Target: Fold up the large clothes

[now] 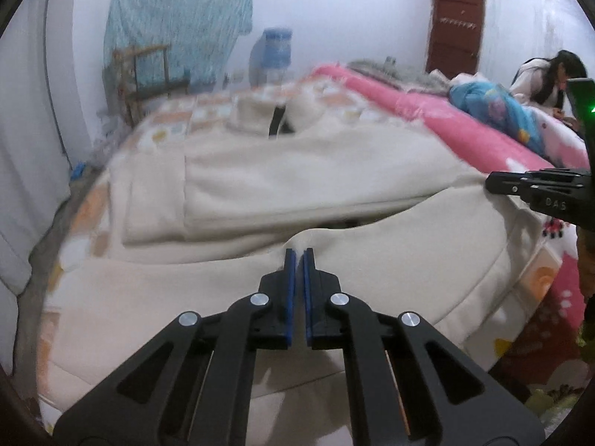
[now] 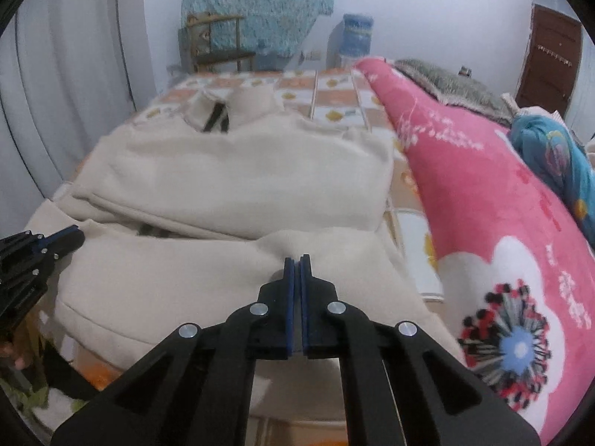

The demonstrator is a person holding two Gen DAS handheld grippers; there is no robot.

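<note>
- One cream fleece garment point(image 1: 297, 186) lies across the bed point(image 2: 334, 93), its near hem under both tongs.
- Left tongs point(image 1: 299, 254) and right tongs point(image 2: 297, 260), two, each pinch the hem.

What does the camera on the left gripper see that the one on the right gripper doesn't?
Only the left wrist view shows a person leaning at the far side of the bed.

Only the right wrist view shows the big flower print on the pink blanket.

Both show the cream garment spread on the bed, the left gripper and right gripper each shut on a pinch of its near hem, the water bottle, the brown door and the teal cloth hanging on the wall.
</note>
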